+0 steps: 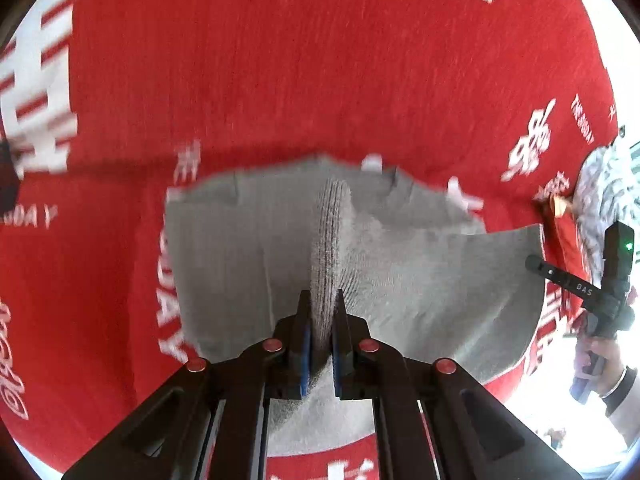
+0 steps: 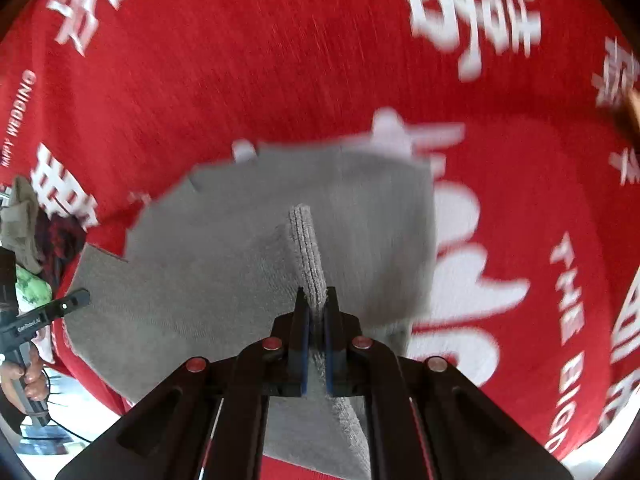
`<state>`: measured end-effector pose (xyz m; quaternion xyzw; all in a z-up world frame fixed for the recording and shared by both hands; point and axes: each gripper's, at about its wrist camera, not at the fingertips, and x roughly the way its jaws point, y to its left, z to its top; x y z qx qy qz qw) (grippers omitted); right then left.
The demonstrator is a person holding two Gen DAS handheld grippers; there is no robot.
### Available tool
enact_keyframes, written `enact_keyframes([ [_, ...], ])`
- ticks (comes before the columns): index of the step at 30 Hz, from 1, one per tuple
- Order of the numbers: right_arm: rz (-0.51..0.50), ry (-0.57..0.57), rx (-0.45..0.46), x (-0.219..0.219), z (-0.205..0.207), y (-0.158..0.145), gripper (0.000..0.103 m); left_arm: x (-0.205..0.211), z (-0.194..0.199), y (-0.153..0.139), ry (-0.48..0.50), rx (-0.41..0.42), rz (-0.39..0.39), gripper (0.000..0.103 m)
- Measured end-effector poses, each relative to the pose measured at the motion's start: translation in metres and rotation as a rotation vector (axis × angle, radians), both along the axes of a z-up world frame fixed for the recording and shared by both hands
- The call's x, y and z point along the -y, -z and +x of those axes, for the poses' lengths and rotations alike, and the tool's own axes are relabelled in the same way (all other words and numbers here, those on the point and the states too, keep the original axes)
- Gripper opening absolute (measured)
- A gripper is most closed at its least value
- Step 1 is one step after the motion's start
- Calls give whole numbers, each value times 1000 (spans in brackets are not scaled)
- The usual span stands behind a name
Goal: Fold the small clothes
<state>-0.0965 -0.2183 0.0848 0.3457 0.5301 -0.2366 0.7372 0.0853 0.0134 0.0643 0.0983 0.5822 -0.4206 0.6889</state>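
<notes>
Your left gripper (image 1: 322,312) covers the strip of the grey knit garment (image 1: 400,264) pinched between its pads; that part cannot be seen. The garment's near edge runs under the gripper body and is cut off. In the right wrist view, your right gripper (image 2: 316,308) hides the ribbed hem it clamps. The garment's far edge (image 2: 360,144) is motion-blurred there, so its outline is unclear. White lettering on the red cloth (image 2: 240,60) is smeared and cropped by the fisheye rim. A pile of other clothes (image 2: 28,220) at the left edge is cut off; individual items cannot be told.
</notes>
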Motion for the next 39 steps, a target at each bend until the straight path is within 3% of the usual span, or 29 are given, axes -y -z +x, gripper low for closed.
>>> enact_keyframes([
  [3,-45,-11,22,25,23,-8,6,23,25,3,-26,69,2,9],
  [5,-60,-21,17,42,41,3,6,28,40,13,-50,85,15,9],
  [14,-16,-49,-114,72,91,110,6,61,66,101,-122,153,222,9],
  [16,5,-34,-138,75,91,128,6,58,73,113,-150,162,276,27],
  [17,13,-25,-140,76,90,134,6,55,75,115,-170,187,301,56],
  [18,14,-11,-130,78,88,136,7,50,79,114,-210,245,337,77],
  [20,5,11,-134,81,85,135,11,39,87,109,-254,298,355,77],
  [21,-16,30,-153,85,83,133,19,33,93,107,-271,295,381,77],
  [25,-49,146,-221,103,63,120,21,12,100,87,-269,275,369,77],
  [28,39,174,-135,101,41,98,25,-1,84,68,-193,193,311,77],
  [31,110,160,-118,80,15,82,28,-18,58,68,-166,96,315,78],
  [32,129,173,-120,73,5,78,32,-29,51,71,-176,43,316,78],
  [34,189,247,-119,54,-27,74,53,-51,38,79,-228,-72,315,78],
  [36,269,358,-108,35,-66,73,53,-75,24,88,-306,-186,307,78],
  [39,409,523,-53,12,-111,85,53,-103,13,102,-405,-286,301,78],
])
